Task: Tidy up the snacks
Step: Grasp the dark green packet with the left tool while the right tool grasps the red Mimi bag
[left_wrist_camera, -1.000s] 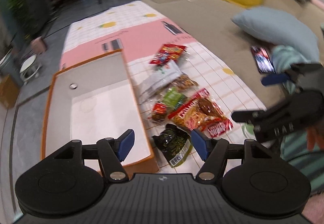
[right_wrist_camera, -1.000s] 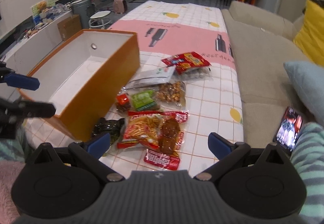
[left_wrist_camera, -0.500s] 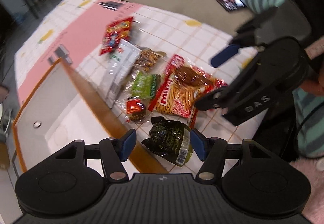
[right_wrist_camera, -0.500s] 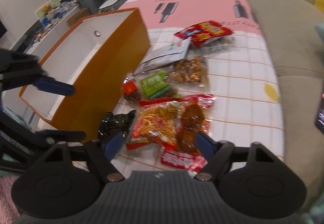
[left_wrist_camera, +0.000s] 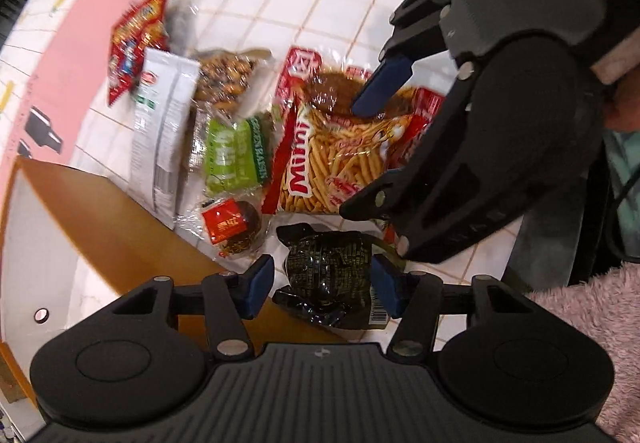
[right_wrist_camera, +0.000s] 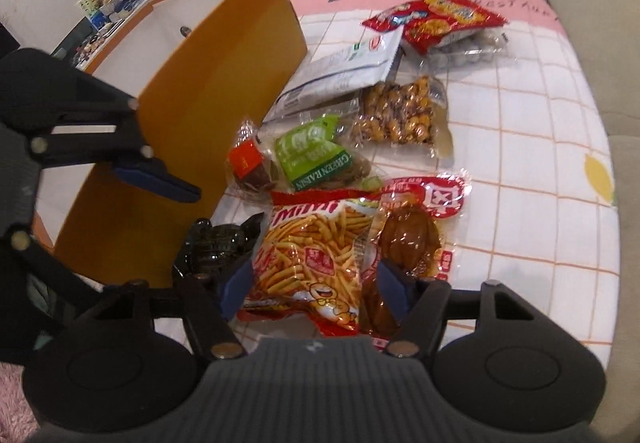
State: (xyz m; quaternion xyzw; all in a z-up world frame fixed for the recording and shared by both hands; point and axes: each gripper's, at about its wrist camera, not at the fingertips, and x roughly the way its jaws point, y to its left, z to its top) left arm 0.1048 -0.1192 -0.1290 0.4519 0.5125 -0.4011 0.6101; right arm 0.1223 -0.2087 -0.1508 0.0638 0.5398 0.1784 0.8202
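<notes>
left gripper [left_wrist_camera: 323, 286] closing, fingers apart around the black packet [left_wrist_camera: 328, 275]. right gripper [right_wrist_camera: 314, 285] closing, fingers apart astride the fries bag [right_wrist_camera: 310, 263] on the desk [right_wrist_camera: 520, 203].

"Mimi" on orange stick-snack bag [left_wrist_camera: 340, 159], "GREEN RAISIN" on green packet [right_wrist_camera: 316, 159]

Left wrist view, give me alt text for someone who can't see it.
The left gripper is closing around a dark crinkled snack packet on a white checked tablecloth, beside an orange box. Beyond it, the right gripper hovers over a red Mimi fries bag among other snacks.
</notes>
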